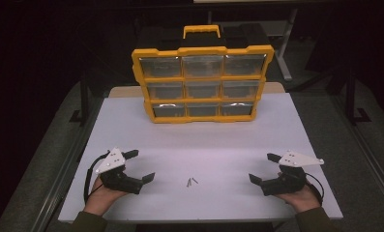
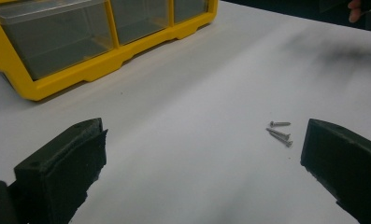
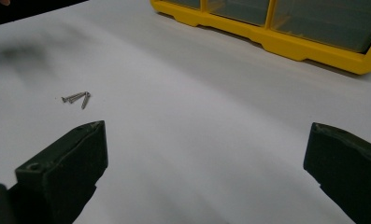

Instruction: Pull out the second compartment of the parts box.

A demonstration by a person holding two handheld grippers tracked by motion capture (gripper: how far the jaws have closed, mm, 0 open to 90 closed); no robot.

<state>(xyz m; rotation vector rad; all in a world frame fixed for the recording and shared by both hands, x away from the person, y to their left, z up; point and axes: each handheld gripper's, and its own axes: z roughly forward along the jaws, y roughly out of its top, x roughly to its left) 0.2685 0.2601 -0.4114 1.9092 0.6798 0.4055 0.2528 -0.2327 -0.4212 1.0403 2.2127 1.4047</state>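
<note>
A yellow organizer box [image 1: 202, 79] with clear drawers stands upright at the far middle of the white table [image 1: 199, 140]. A few small metal screws [image 1: 191, 181] lie loose near the table's front edge, between both hands. My left gripper [image 1: 139, 166] rests at the front left, open, nothing between its jaws; the screws [image 2: 279, 132] lie just ahead of its right jaw. My right gripper [image 1: 265, 167] sits at the front right, also open and empty, with the screws [image 3: 76, 98] ahead to its left. The box's lower drawers [image 2: 57, 42] appear in both gripper views [image 3: 314, 23].
The box has a black carry handle section framed in yellow on top [image 1: 201, 32]. Dark floor and table legs surround the table. A wide stretch of bare white tabletop lies between the box and the screws.
</note>
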